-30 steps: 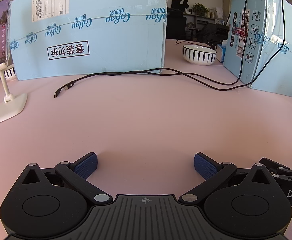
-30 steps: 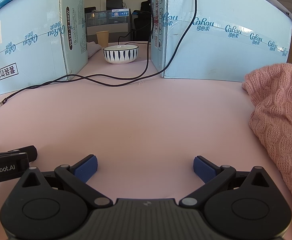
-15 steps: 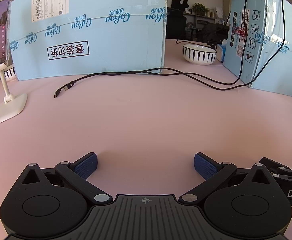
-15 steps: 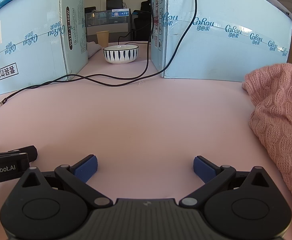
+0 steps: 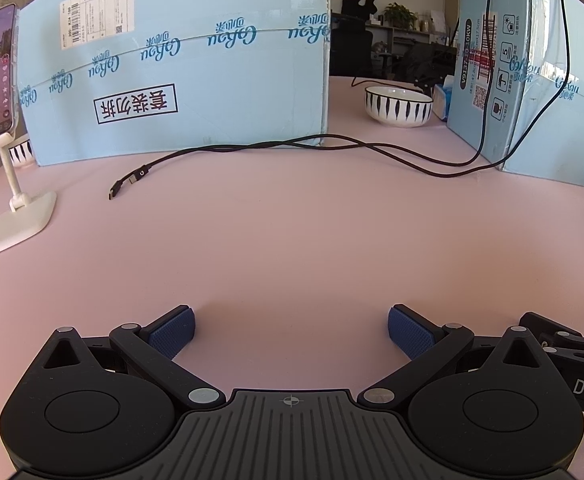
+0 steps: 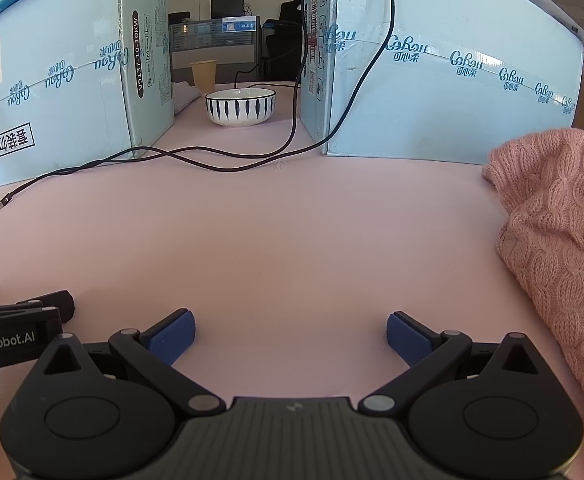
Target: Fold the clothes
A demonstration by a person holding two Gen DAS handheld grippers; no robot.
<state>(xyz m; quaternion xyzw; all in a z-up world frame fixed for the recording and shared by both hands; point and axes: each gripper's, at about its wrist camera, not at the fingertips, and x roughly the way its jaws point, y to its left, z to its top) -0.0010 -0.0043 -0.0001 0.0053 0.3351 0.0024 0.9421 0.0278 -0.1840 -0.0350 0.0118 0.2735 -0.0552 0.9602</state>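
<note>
Fingers (image 6: pixel 172 336) spread; bowl (image 6: pixel 240 106) contents unseen.

Both views are bright and evenly daylit, sharp across the pink table (image 5: pixel 292 240), with soft short shadows under the gripper fingers. Fisheye bending curves the blue boxes (image 6: pixel 452 92) toward the edges, and dark vignette fills the corners at 1 and 11 o'clock. Faint glare streaks the box tape at 2 o'clock.

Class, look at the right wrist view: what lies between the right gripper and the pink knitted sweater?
Nothing. In the right wrist view, only bare pink tabletop separates the open right gripper from the pink sweater to its right.
</note>
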